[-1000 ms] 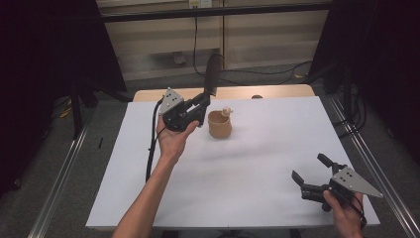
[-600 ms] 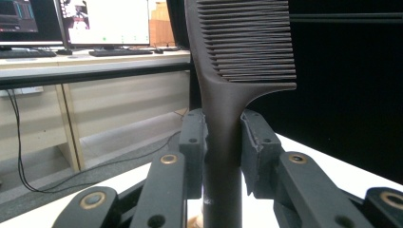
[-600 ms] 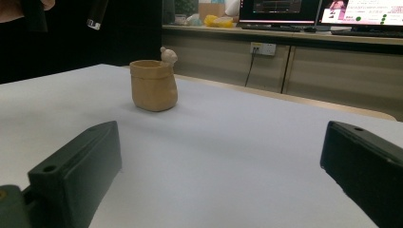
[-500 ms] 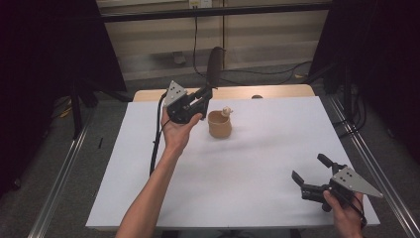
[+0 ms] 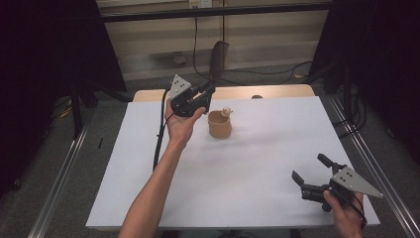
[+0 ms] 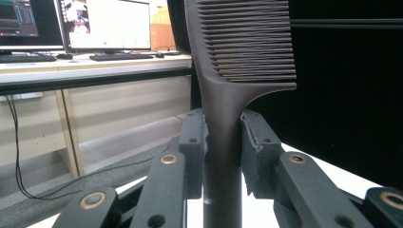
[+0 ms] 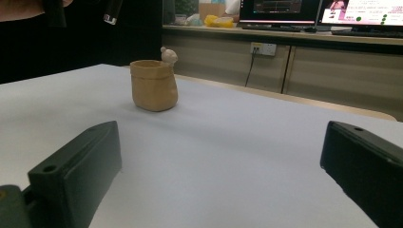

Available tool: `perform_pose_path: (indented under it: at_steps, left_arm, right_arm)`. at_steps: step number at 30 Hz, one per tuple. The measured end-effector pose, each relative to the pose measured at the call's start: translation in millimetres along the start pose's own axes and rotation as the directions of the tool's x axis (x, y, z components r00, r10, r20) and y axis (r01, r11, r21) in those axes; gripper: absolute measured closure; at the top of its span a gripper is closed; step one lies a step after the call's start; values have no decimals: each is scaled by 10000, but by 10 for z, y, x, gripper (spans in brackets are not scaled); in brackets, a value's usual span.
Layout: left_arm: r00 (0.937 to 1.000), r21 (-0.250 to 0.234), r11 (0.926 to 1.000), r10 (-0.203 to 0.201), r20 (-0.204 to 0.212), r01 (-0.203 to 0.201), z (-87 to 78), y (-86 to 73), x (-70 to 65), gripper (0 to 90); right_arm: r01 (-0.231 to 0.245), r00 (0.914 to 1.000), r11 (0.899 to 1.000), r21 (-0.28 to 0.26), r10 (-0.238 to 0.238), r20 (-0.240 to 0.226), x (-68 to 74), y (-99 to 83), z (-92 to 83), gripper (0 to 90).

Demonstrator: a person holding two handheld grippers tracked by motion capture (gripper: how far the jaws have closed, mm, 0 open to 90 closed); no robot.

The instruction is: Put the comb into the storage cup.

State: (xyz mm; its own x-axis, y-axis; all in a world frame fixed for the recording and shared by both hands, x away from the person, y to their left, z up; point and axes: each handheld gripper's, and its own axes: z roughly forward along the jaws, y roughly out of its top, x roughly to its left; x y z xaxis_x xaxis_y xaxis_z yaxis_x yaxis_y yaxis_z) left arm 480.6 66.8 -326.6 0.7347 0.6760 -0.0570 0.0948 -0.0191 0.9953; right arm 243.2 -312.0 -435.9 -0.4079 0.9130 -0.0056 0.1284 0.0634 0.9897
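Left gripper view: dark fine-toothed comb, upright.

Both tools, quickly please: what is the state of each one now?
Left tool: closed on the dark comb, gripping its handle, held above the table.
Right tool: open, nothing between its jaws, low over the white table.

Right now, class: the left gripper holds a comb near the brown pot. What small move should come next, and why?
Probably carry the comb right and lower it, handle first, into the brown pot. The left gripper clamps its handle, teeth upward, beside the pot's open mouth; the right gripper waits open, far off.
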Motion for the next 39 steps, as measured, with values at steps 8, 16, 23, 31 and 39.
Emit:
perform_pose_path:
  at_steps: [8, 16, 23, 31, 39]
  left_arm:
    - [9998, -94, 10000, 7, -192, -9, 74, -57, 84, 729]
    - [9995, 70, 9999, -142, -278, 144, 156, -158, 114, 729]
    - [9998, 108, 9999, -125, -179, 127, 239, -233, 90, 729]
    - [10000, 516, 9987, -4, -20, 5, 323, -346, 31, 729]
    - [9999, 502, 9987, -111, -41, 113, 350, -445, 33, 729]
  right_arm:
    - [-5, 10000, 10000, -16, 5, -10, 2, -1, 0, 0]
    - [13, 10000, 10000, -27, -13, -12, 3, -1, -3, 0]
    - [-1, 10000, 10000, -33, 1, -1, 3, -1, -1, 0]
    - [1, 10000, 10000, -31, -1, -42, 7, -1, -3, 0]
    - [56, 10000, 10000, -20, -56, -48, 3, -3, -2, 0]
